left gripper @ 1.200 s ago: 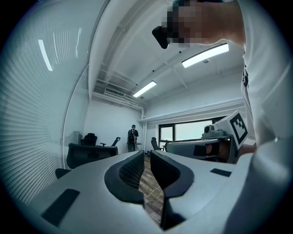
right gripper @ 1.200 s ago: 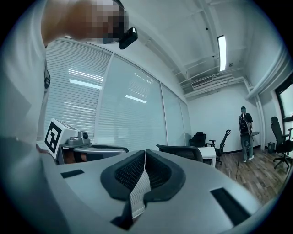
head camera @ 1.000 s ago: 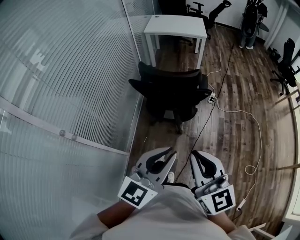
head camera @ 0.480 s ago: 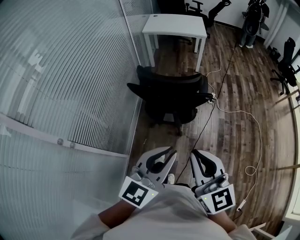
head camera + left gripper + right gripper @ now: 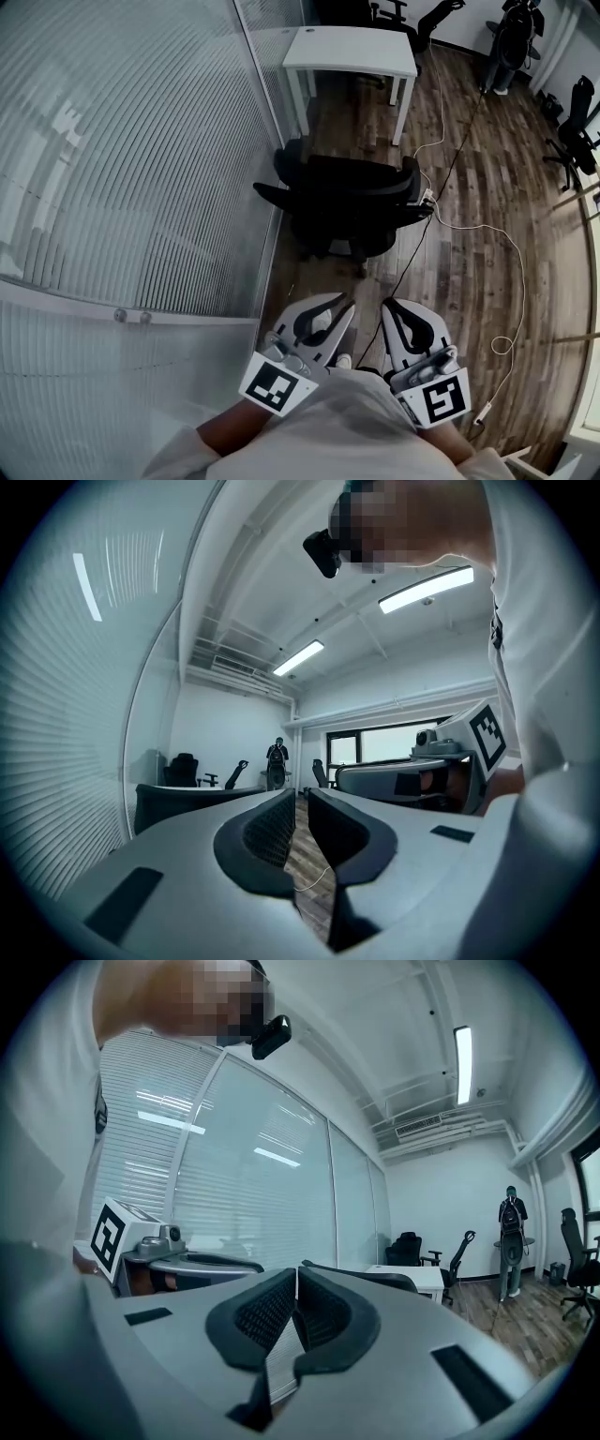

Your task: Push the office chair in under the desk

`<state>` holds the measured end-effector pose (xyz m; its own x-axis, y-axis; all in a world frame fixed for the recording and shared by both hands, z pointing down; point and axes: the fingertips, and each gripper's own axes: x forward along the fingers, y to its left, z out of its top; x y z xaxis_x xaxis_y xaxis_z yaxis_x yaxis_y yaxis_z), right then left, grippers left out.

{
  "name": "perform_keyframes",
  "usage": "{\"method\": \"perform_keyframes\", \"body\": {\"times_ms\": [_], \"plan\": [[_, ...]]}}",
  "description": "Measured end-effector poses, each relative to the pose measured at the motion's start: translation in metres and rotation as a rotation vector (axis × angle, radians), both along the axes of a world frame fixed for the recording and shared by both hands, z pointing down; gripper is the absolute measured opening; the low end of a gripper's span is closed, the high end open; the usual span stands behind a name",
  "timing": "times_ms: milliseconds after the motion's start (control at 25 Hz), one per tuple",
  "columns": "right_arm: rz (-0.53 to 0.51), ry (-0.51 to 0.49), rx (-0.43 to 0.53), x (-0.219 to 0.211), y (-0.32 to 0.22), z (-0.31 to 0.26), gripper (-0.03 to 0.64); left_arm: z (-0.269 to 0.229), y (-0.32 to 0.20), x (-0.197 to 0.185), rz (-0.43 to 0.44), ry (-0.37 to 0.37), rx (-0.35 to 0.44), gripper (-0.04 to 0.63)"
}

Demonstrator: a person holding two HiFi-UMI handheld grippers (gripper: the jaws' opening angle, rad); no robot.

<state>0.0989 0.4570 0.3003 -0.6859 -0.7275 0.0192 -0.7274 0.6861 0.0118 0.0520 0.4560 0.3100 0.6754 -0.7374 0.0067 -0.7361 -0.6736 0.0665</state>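
We find the office chair [image 5: 347, 202] not yet under the desk [image 5: 352, 52] and unreached; left gripper [image 5: 339, 306] slightly ajar, right gripper [image 5: 390, 306] closed, both empty.

I am in an office: a white desk [image 5: 349, 47], black chairs [image 5: 352, 197] on wheels, a glass wall [image 5: 131, 159], a wood floor [image 5: 469, 281].
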Motion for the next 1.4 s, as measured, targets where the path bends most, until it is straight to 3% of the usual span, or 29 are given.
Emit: {"method": "perform_keyframes", "body": {"times_ms": [480, 760, 1000, 1200, 1400], "plan": [[0.018, 0.028, 0.005, -0.032, -0.063, 0.004, 0.031, 0.014, -0.064, -0.034, 0.049, -0.063, 0.002, 0.064], [0.072, 0.077, -0.014, -0.034, -0.101, 0.018, 0.032, 0.044, -0.103, -0.047, 0.114, -0.268, 0.031, 0.064], [0.078, 0.236, 0.004, -0.027, -0.128, 0.049, 0.033, 0.083, -0.135, -0.073, 0.095, -0.448, 0.019, 0.067], [0.044, 0.351, -0.004, -0.02, -0.148, 0.072, 0.034, 0.126, -0.16, -0.094, 0.139, -0.592, -0.008, 0.098], [0.053, 0.477, -0.001, -0.004, -0.161, 0.088, 0.034, 0.156, -0.184, -0.119, 0.117, -0.683, -0.047, 0.118]]}}
